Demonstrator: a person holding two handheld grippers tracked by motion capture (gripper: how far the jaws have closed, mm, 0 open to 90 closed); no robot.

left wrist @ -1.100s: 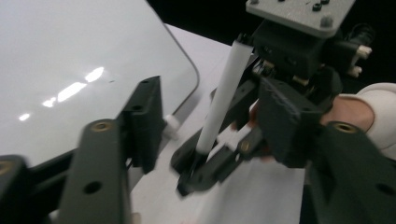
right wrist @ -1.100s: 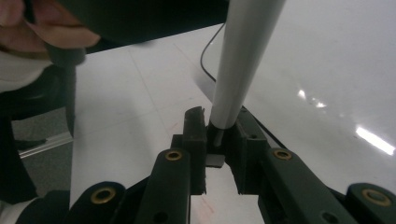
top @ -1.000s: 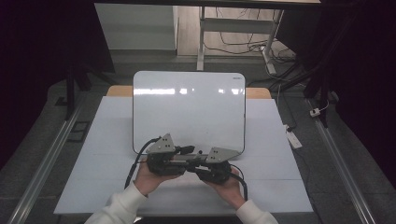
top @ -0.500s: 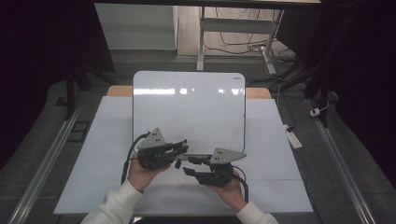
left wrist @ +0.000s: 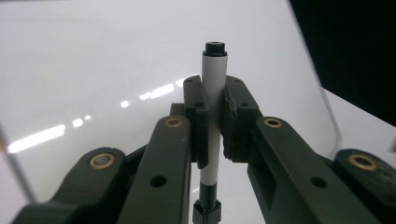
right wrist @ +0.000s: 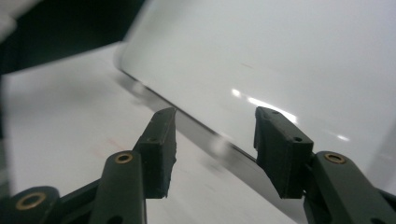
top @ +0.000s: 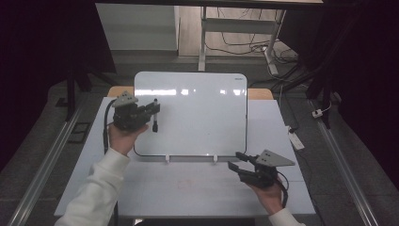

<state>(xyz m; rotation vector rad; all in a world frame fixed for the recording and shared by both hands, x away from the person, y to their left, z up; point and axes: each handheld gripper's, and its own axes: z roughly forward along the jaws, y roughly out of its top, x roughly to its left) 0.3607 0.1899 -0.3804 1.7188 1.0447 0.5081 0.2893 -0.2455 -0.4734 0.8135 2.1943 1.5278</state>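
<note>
Over the left edge of the whiteboard, your left gripper holds a marker, its fingers clamped tight on the white barrel. From above, the marker hangs roughly upright in front of the board's left side, one dark end pointing down, and whether it touches the board's face you cannot tell. Along that gripper's own view, the marker stands straight between the two pads, its black end sticking out above them and a dark section showing below, with the glossy board spread out behind it. Your left hand grips the tool from underneath, the white sleeve running back toward the bottom edge. Down at the near right, your right gripper sits low over the white bench, just in front of the board's lower right corner and well apart from the left one. Its fingers stand apart with nothing between them, and they have just been opening. Through that gap you see the board's lower edge running slantwise across the bench, with the bright board face above it. The board itself rests propped on two small white clips at its lower edge.
</note>
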